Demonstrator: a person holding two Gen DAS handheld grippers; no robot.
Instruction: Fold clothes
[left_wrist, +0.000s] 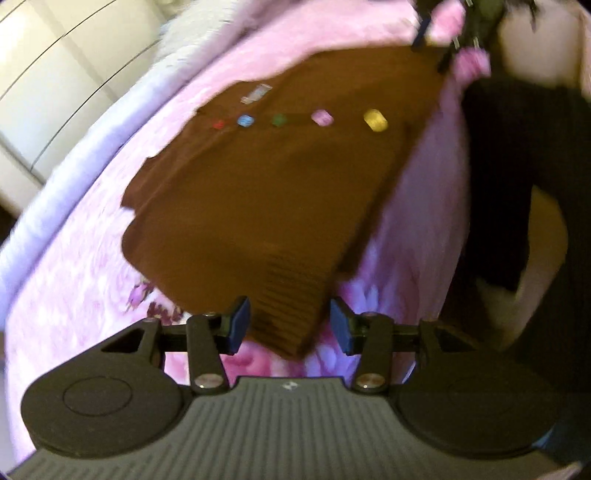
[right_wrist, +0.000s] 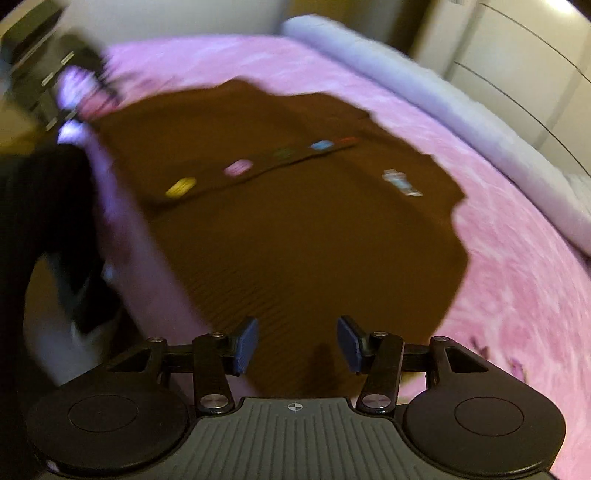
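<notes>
A brown knitted cardigan (left_wrist: 277, 192) (right_wrist: 295, 229) lies spread flat on a pink bedspread (left_wrist: 74, 277) (right_wrist: 517, 295). A row of coloured buttons (left_wrist: 375, 120) (right_wrist: 181, 187) and a small label (left_wrist: 256, 92) (right_wrist: 400, 182) face up. My left gripper (left_wrist: 290, 325) is open, and a ribbed corner of the cardigan lies between its blue pads without being pinched. My right gripper (right_wrist: 297, 343) is open over the opposite ribbed edge, with nothing clamped. Each gripper shows blurred at the far side in the other's view: the right (left_wrist: 432, 50), the left (right_wrist: 99, 103).
A person's dark clothing (left_wrist: 517, 166) (right_wrist: 37, 203) stands along one side of the bed. A pale lilac rolled cover (left_wrist: 92, 122) (right_wrist: 406, 85) lines the far edge of the bed. White cupboard fronts (left_wrist: 55, 74) (right_wrist: 517, 55) rise behind it.
</notes>
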